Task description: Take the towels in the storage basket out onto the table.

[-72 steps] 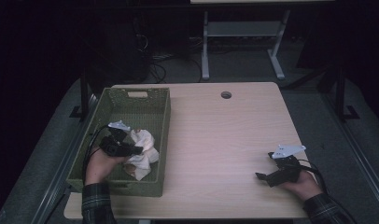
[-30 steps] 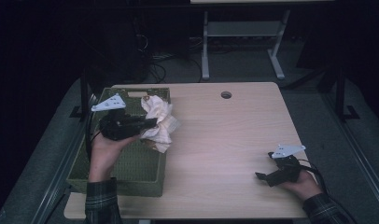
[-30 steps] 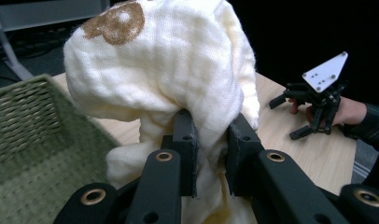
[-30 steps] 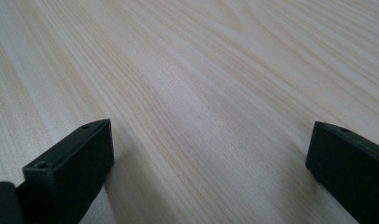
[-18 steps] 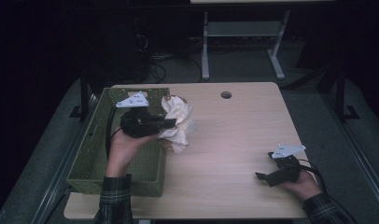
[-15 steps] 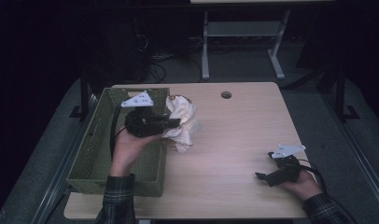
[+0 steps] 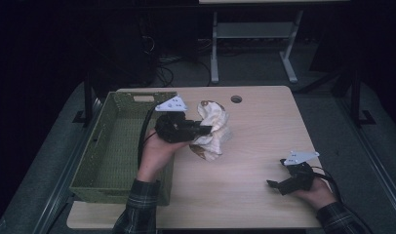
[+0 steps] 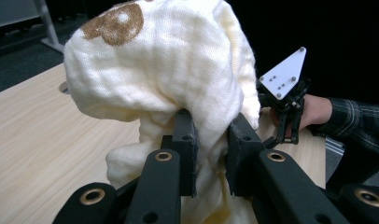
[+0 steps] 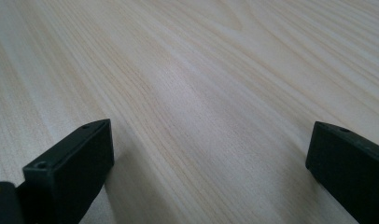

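A cream cloth [image 7: 211, 129] with brown patches hangs bunched above the wooden table [image 7: 254, 122], just right of the green woven basket [image 7: 108, 146]. My left gripper [image 7: 202, 130] is shut on it. In the left gripper view the cloth [image 8: 169, 79] is pinched between the two black pads [image 8: 185, 140] and drapes over them. My right gripper [image 7: 274, 185] rests low at the table's right front, held in a hand. Its jaws stand wide apart in the right gripper view, with only bare wood [image 9: 201, 93] between them.
The basket sits along the table's left side, its inside bare. A round cable hole [image 7: 236, 99] lies near the far edge. A metal table frame [image 7: 254, 39] stands on the dark floor beyond.
My left gripper has lifted the cloth out of the basket and carried it rightward over the basket's right rim above the table. The right gripper has stayed put.
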{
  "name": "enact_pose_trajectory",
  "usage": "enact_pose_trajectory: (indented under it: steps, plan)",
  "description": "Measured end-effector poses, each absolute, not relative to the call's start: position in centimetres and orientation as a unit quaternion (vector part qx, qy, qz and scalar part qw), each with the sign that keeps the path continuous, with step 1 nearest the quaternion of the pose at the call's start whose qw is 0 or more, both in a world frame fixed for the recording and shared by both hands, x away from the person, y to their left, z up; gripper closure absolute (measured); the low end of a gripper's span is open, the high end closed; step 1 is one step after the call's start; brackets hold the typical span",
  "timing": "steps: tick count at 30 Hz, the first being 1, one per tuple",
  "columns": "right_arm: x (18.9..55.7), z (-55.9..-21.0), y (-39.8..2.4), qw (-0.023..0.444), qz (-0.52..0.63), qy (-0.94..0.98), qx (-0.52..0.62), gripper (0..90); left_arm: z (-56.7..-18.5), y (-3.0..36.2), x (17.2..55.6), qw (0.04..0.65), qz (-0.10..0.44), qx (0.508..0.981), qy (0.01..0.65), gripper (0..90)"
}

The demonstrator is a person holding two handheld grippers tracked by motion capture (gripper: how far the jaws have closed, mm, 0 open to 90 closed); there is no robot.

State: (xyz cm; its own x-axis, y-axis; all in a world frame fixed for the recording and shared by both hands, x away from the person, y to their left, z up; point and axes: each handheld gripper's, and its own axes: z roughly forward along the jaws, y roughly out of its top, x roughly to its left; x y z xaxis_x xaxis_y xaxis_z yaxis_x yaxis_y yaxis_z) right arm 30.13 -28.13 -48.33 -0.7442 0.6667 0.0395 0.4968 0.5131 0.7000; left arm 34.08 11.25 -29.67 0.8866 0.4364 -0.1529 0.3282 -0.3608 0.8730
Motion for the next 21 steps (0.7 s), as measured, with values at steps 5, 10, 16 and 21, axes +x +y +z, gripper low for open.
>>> enact_pose_trajectory:
  steps: [5,10,16,21]
  plan:
    - [30.1,-48.3,-28.1,0.118,0.36,0.862,0.338,0.5,-30.1,9.4,34.2,0.511,0.049,0.828,0.225,76.1]
    - [30.1,-48.3,-28.1,0.118,0.36,0.862,0.338,0.5,-30.9,7.3,34.4,0.511,0.041,0.83,0.219,76.1]
    - [30.1,-48.3,-28.1,0.117,0.36,0.861,0.339,0.5,-31.9,5.2,34.7,0.506,0.036,0.835,0.213,76.1]
    - [30.1,-48.3,-28.1,0.116,0.36,0.861,0.339,0.5,-33.0,3.6,34.9,0.504,0.031,0.837,0.211,76.1]
